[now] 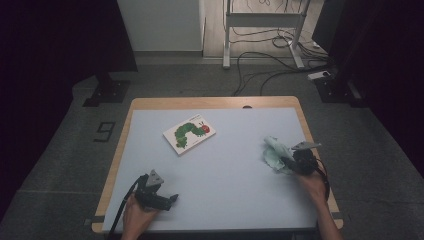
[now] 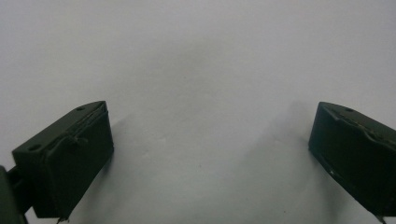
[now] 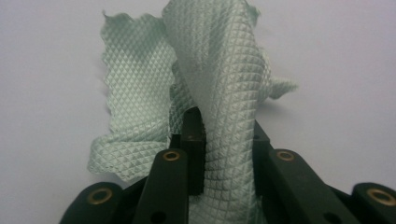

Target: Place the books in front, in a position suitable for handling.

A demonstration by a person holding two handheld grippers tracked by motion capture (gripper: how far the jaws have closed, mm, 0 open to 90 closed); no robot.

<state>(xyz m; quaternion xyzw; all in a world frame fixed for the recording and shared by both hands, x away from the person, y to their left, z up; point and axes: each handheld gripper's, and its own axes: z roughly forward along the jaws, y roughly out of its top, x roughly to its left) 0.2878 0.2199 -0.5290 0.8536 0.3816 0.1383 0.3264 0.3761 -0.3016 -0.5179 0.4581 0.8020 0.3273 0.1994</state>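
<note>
Your right tool is clamped on the pale green cloth, low over the counter. Your left tool rests with its jaws apart and empty. Next, I judge, set the cloth flat and wipe.

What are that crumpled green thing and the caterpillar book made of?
The green cloth looks like thin woven fabric, probably microfibre: a fine raised diamond pattern, a soft sheen and wavy edges. The book seems to be stiff card with a printed, smooth cover; it lies flat, but its finish is too small to judge.
</note>
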